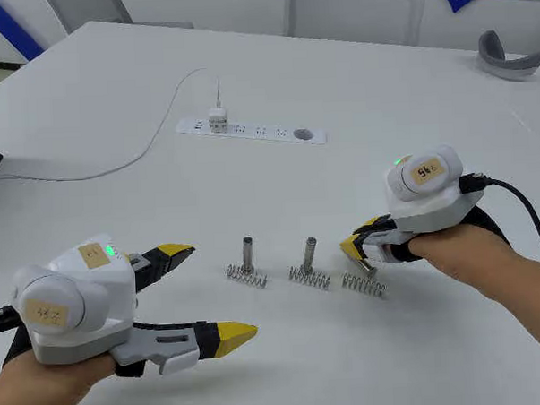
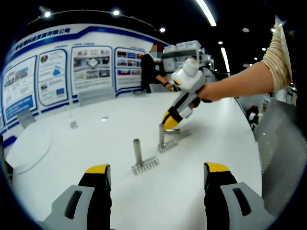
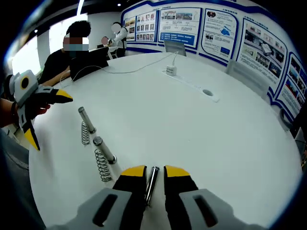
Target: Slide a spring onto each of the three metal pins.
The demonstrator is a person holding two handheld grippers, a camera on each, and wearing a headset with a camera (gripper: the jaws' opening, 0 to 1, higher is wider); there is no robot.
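1. At the right end of the pin row, the right white-and-grey gripper with yellow-tipped jaws [image 1: 354,245] has its jaws narrowed onto a short silver metal pin [image 3: 152,180], gripped between the tips and tilted down toward the white table [image 1: 113,102].
2. The left gripper of the same build [image 1: 209,290] has its jaws spread wide, holding nothing and touching nothing, and hovers near the left of the row.
3. Pins: three. Besides the held one, a left pin [image 1: 248,252] and a middle pin [image 1: 309,253] stand upright on the table.
4. Coiled silver wire springs: three, all lying flat: one [image 1: 246,275] at the left pin's base, one [image 1: 309,278] at the middle pin's base, one [image 1: 363,284] just below the held pin.
5. Each gripper carries a pale sticker with handwritten digits; I cannot read them for sure.
6. Farther back lies one white power strip [image 1: 258,130] with one white plug [image 1: 217,120]. Wall posters have print too small to read.
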